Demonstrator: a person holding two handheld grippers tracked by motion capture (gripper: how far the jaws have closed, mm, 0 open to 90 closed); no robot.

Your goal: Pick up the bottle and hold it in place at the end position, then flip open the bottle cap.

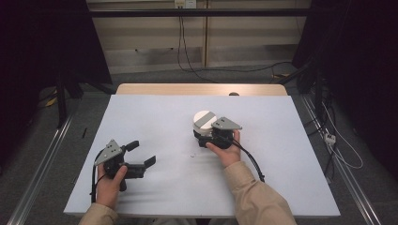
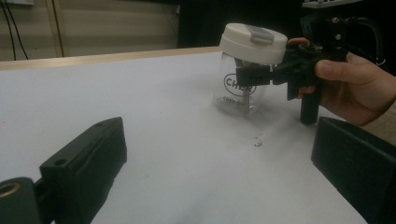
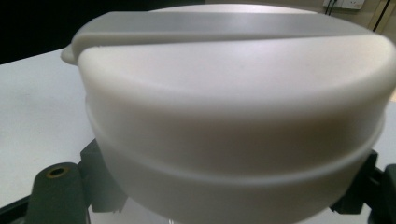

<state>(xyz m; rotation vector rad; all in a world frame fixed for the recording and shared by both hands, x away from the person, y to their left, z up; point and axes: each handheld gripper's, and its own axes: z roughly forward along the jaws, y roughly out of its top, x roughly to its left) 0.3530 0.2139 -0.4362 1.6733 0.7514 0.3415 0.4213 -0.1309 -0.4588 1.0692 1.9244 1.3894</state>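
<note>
Nearest item: white lid (image 3: 233, 116) of a clear jar (image 2: 238, 91), close against my right gripper (image 1: 205, 132), whose jaws pinch the jar just under that lid. Jar: upright on the white table (image 1: 155, 117), right of centre, dark lettering on its wall, grey flap (image 2: 261, 33) on top. Right hand (image 1: 227, 150): wrapped round the gripper's handle behind the jar. Left gripper (image 1: 142, 153): jaws spread, nothing between them, well apart from the jar, low over the table's near left.

Overhead forward-down, two low views (jar (image 2: 246, 70) shared)
</note>
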